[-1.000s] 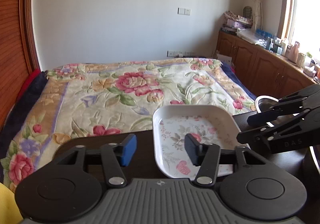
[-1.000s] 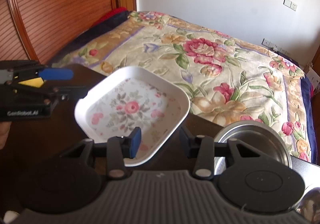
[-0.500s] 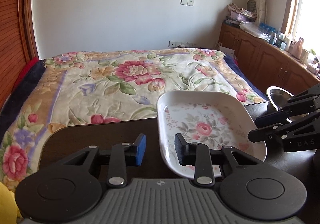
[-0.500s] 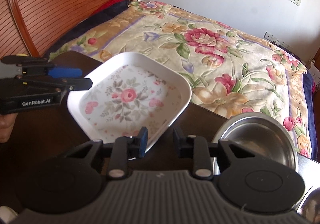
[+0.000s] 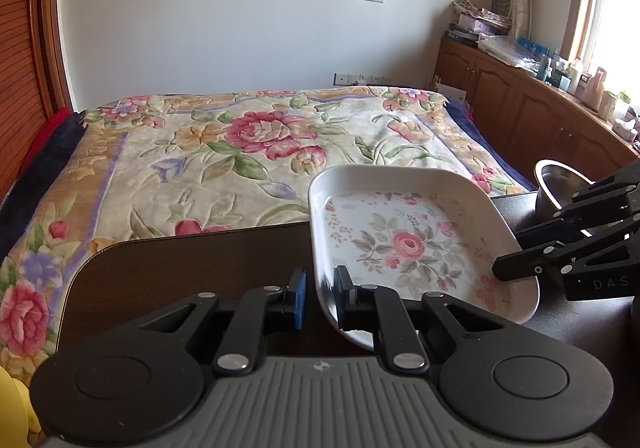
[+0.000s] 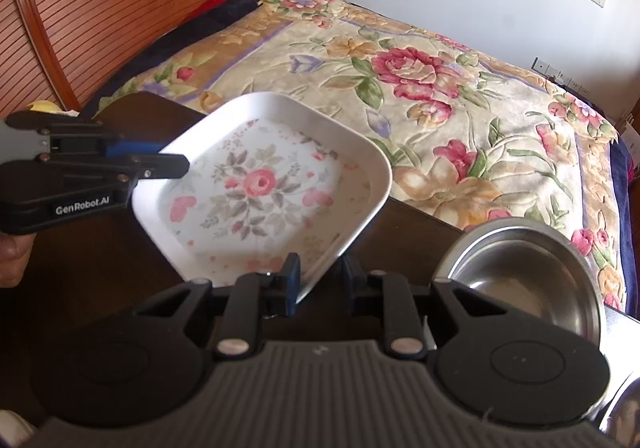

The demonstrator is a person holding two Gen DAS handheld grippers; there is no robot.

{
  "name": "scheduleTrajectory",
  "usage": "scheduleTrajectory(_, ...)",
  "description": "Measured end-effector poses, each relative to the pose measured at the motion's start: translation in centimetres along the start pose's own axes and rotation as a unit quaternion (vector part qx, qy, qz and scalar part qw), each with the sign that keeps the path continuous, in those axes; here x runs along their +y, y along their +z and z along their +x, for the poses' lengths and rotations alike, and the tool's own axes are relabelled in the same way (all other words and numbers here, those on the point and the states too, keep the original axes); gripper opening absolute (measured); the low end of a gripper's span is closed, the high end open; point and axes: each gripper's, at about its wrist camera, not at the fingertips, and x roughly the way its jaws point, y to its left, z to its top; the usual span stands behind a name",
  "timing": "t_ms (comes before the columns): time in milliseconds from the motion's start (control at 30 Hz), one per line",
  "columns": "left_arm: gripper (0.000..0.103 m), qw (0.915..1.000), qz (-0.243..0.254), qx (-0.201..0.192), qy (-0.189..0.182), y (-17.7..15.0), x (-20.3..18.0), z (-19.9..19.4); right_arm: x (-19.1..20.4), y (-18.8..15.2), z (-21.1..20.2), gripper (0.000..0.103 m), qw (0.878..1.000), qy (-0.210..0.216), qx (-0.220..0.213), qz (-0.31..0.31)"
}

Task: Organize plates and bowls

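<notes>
**Barely begun: one floral plate held at both rims, bowl not yet handled**

So far little of the sorting shows as finished. The white square plate [image 5: 404, 244] with its rose print sits between the two tools, tilted and seemingly lifted off the dark table [image 5: 192, 264], though how far clear of the surface I cannot tell. The left gripper [image 5: 320, 294] is clamped on the plate's near rim, one blue-padded finger outside the wall and the other inside it. The right gripper [image 6: 318, 280] bites the opposite rim in the same way; in its own view the plate lies directly ahead of its fingers and slightly to their left, with the left tool coming in from the far left side. A bit of the person's hand [image 6: 14, 260] shows behind that tool.

Just to the right of the right gripper's fingers, near but apart from the plate, a steel bowl [image 6: 520, 268] stands on the table; nothing is stacked in it or under it. A second shiny rim peeks in at the lower right corner of that view, too cropped to name.

My reading: the plate is mid-carry and still needs a resting spot, and the bowl is yet to be placed. No finished stack is in view, so most of the work remains.
</notes>
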Motion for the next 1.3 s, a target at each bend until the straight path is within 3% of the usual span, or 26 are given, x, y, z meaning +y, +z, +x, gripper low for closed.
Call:
scheduleTrajectory(500,0.01,0.9999,0.007,0.009,0.005,-0.9,-0.8,-1.5,0.1,-0.6,-1.1,0.019,1.0,0.012,-0.012,0.01)
scheduleTrajectory(1300,0.012,0.9987,0.039,-0.026,0.022,-1.7,-4.8,-10.5,1.2,-3.5,-8.5,0.017,0.997,0.017,-0.073,0.006)
